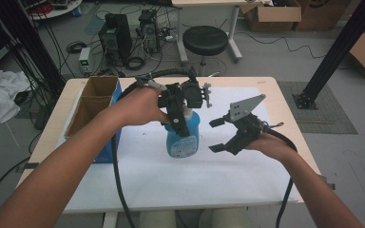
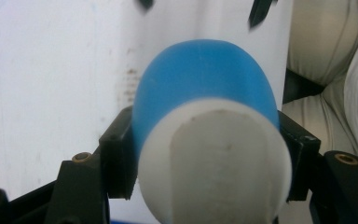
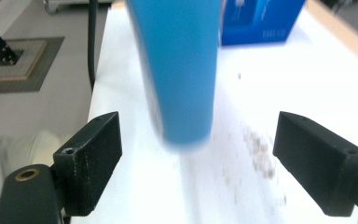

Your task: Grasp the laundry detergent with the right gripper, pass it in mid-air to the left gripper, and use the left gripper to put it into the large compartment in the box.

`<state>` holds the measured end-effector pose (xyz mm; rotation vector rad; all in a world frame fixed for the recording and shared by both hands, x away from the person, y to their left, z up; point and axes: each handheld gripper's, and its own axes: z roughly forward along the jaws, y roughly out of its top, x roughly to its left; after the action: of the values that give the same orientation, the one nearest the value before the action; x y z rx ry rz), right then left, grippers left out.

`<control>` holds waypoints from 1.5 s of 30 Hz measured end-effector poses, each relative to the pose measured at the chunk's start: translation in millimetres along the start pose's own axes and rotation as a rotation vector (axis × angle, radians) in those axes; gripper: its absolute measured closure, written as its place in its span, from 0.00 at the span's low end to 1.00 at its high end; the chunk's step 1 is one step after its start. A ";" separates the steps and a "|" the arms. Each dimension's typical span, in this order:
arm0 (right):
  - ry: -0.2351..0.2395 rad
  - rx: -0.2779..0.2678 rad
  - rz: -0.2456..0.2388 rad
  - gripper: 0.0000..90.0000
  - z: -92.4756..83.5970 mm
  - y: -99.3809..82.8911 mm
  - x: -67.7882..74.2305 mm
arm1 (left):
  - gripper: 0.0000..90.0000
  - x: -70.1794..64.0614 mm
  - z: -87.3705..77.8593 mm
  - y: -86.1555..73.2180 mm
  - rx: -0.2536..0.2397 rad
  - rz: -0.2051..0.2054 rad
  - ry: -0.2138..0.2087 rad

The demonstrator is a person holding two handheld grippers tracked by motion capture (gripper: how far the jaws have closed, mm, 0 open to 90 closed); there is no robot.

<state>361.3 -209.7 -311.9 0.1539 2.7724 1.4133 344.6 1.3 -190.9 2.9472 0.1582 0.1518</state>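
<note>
At the table's middle, my left gripper (image 1: 183,124) clamps the blue spray bottle (image 1: 184,140) while my right gripper (image 1: 217,135) stands off with jaws wide apart.

From my left claw, whose pads press both sides of the bottle's upper body just under its white top (image 2: 214,163), the bottle hangs over the white sheet (image 1: 171,175). My right claw, at three o'clock of the bottle and just beside it, holds nothing. At nine o'clock sits an open cardboard box (image 1: 92,107) with a blue side; a black stool (image 1: 205,41) stands at twelve, beyond the table.
</note>
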 end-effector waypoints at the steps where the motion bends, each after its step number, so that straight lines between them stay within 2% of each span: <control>1: -0.004 0.022 0.007 0.17 -3.2 -2.2 -0.6 | 0.41 1.1 -5.0 -3.5 0.005 -0.047 0.011; 2: -0.005 0.046 0.012 0.17 -6.1 -4.0 -1.0 | 0.41 1.1 -5.0 -3.5 0.005 -0.047 0.011; 3: -0.001 0.066 0.020 0.17 -8.3 -5.2 -0.9 | 0.41 1.8 -9.2 -6.1 0.007 -0.089 0.026; 4: 0.002 0.088 0.023 0.17 -10.7 -6.8 -0.9 | 0.41 1.8 -9.2 -6.1 0.007 -0.089 0.026; 5: 0.002 0.088 0.023 0.17 -10.7 -6.8 -0.9 | 0.41 2.3 -11.8 -7.5 0.010 -0.107 0.033; 6: 0.005 0.129 0.023 0.18 -15.6 -9.4 -0.2 | 0.41 3.2 -14.3 -8.6 0.014 -0.129 0.042; 7: 0.005 0.129 0.023 0.18 -15.6 -9.4 -0.2 | 0.41 3.9 -16.8 -9.9 0.011 -0.158 0.052; 8: 0.006 0.158 0.022 0.18 -20.2 -11.6 1.3 | 0.41 5.0 -19.2 -11.0 0.013 -0.171 0.058; 10: 0.010 0.175 0.020 0.18 -23.0 -12.6 2.6 | 0.41 7.1 -22.4 -13.0 0.006 -0.210 0.065; 11: 0.009 0.195 0.017 0.18 -24.5 -12.8 3.7 | 0.41 11.0 -26.1 -15.9 0.001 -0.265 0.071; 12: 0.008 0.211 0.010 0.18 -25.4 -13.0 4.1 | 0.41 11.0 -26.1 -15.9 0.001 -0.265 0.071; 14: 0.005 0.252 0.001 0.18 -27.1 -13.2 4.2 | 0.42 13.9 -29.1 -17.9 0.015 -0.302 0.079; 15: 0.002 0.273 -0.004 0.18 -27.9 -13.4 3.5 | 0.41 16.4 -31.6 -19.7 0.021 -0.338 0.093; 17: -0.001 0.304 -0.001 0.18 -29.4 -13.8 2.0 | 0.42 17.6 -32.7 -20.5 0.021 -0.353 0.098; 18: -0.001 0.318 0.001 0.18 -30.7 -14.2 0.7 | 0.42 20.4 -35.6 -23.2 0.022 -0.403 0.118; 19: -0.001 0.318 0.001 0.18 -30.7 -14.2 0.7 | 0.42 20.4 -35.6 -23.2 0.022 -0.403 0.118; 21: -0.002 0.348 0.001 0.18 -33.8 -14.7 -0.9 | 0.42 23.3 -37.8 -26.5 0.018 -0.447 0.131; 22: 0.000 0.357 -0.001 0.19 -35.0 -14.9 -1.4 | 0.42 26.8 -41.1 -31.4 0.016 -0.501 0.150; 23: 0.000 0.357 -0.001 0.19 -35.0 -14.9 -1.4 | 0.42 26.8 -41.1 -31.4 0.016 -0.501 0.150; 24: -0.002 0.380 -0.005 0.19 -37.7 -15.0 -2.6 | 0.42 29.3 -44.0 -35.5 0.016 -0.535 0.166; 25: -0.002 0.380 -0.005 0.19 -37.7 -15.0 -2.6 | 0.42 29.3 -44.0 -35.5 0.016 -0.535 0.166; 26: -0.006 0.399 -0.014 0.19 -39.8 -14.8 -4.3 | 0.42 30.8 -45.9 -37.9 0.019 -0.552 0.173; 28: -0.008 0.420 -0.019 0.18 -41.3 -14.6 -5.7 | 0.42 33.6 -50.5 -42.4 0.024 -0.600 0.181; 29: -0.008 0.444 -0.030 0.18 -42.9 -14.8 -9.0 | 0.42 36.2 -54.8 -46.1 0.026 -0.649 0.184; 30: -0.006 0.456 -0.029 0.18 -44.0 -14.7 -10.9 | 0.42 36.2 -54.8 -46.1 0.026 -0.649 0.184; 36: -0.004 0.491 -0.041 0.19 -50.1 -12.8 -17.9 | 0.42 42.4 -68.7 -54.8 -0.008 -0.776 0.214; 40: -0.008 0.512 -0.058 0.19 -53.0 -13.2 -19.7 | 0.42 46.2 -76.4 -59.6 -0.005 -0.835 0.227; 43: -0.005 0.517 -0.063 0.19 -56.9 -13.6 -23.1 | 0.42 49.8 -83.9 -64.8 -0.003 -0.905 0.232; 45: -0.005 0.521 -0.070 0.19 -57.9 -13.4 -24.3 | 0.42 50.3 -85.1 -65.7 0.004 -0.915 0.236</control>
<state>380.5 -266.6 -289.3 0.0663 3.0375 0.6477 378.5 86.6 -115.5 2.5315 1.4674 0.3480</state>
